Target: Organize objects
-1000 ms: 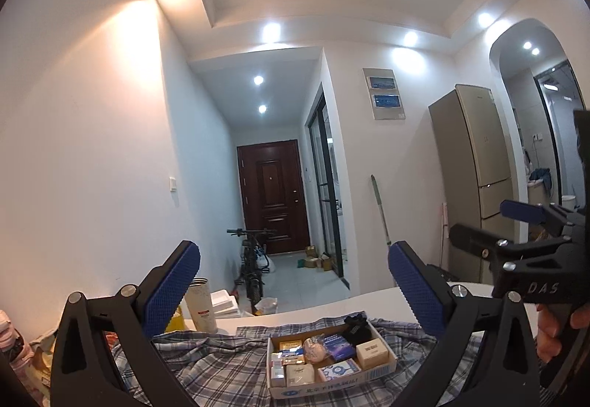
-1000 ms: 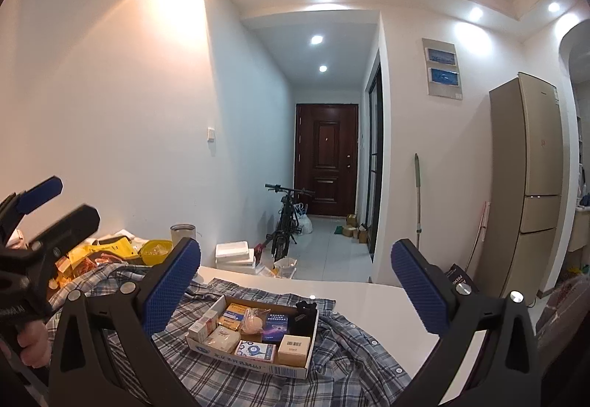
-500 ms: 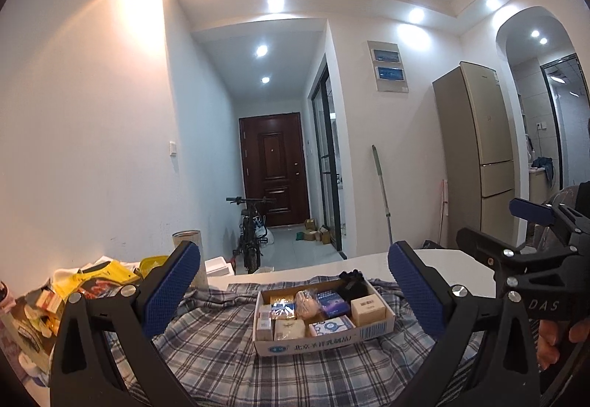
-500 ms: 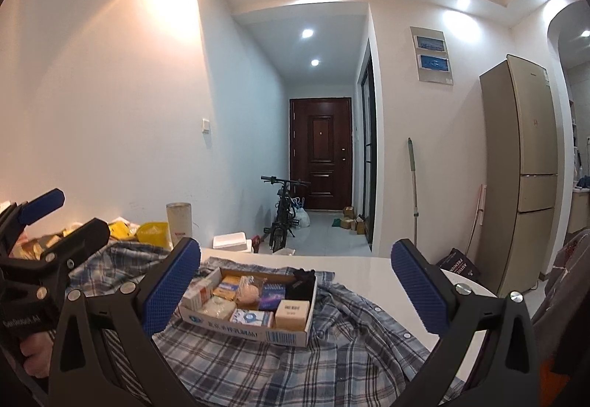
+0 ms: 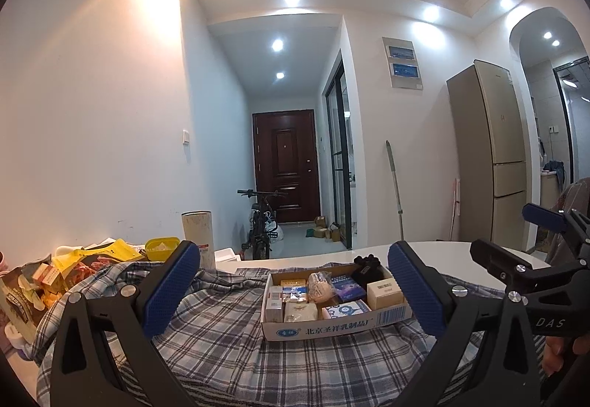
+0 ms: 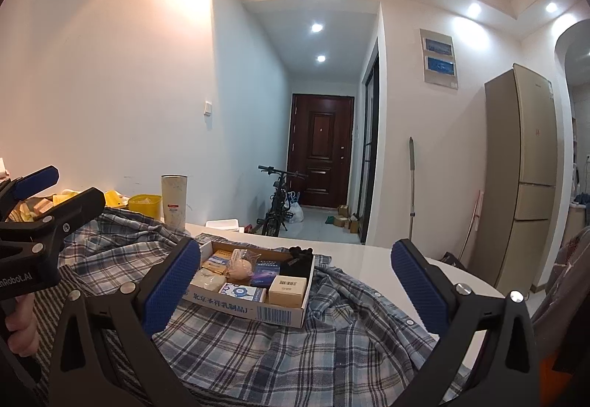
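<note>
Hovering above a plaid shirt, the left gripper has its jaws spread wide, holding nothing. The right gripper is equally wide open and empty. A cardboard box of small packages sits on the shirt at 12 o'clock, between both sets of fingers.

Blue-and-white plaid on the shirt, plain white on the table. Brown card and blue print for the box, holding a cream carton, a dark blue packet and a black glove. Blue textured pads on black grippers, yellow on the tub, dark red-brown on the door.
</note>
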Available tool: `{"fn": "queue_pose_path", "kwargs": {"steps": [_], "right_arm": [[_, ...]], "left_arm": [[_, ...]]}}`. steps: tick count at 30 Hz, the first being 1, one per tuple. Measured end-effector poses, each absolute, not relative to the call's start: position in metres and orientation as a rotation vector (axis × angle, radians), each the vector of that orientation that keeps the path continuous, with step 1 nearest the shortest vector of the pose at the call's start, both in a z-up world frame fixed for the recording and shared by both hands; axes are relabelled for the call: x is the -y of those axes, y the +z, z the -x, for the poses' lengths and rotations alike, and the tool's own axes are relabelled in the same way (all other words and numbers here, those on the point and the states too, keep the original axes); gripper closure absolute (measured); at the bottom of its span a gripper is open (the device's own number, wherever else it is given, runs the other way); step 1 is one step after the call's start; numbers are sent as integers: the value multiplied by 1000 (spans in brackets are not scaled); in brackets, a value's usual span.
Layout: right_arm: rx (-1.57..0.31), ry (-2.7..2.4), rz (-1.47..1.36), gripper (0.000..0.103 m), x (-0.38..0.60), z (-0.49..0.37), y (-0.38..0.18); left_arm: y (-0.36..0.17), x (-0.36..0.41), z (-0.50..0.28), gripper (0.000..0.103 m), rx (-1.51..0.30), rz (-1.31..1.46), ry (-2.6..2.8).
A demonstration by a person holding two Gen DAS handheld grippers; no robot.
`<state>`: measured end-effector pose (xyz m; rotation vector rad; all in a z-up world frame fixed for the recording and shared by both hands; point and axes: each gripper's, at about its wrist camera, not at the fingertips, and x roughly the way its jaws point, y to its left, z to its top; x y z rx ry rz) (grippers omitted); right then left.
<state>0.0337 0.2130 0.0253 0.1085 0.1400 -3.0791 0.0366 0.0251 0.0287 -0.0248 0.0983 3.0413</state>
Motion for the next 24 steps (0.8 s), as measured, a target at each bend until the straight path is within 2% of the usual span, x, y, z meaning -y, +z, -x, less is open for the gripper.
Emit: {"fn": "queue_pose_path", "kwargs": {"steps": [8, 14, 24], "right_arm": [[-185, -3109, -57, 0, -212, -27, 11], [-126, -3112, -99, 0, -221, -17, 3], [-107, -3077, -170, 0, -224, -9, -2]], "left_arm": [[11, -28, -21, 0, -120, 81, 3045], [3, -26, -15, 0, -96, 107, 3091], [-5, -64, -22, 0, -355, 69, 3028]]}}
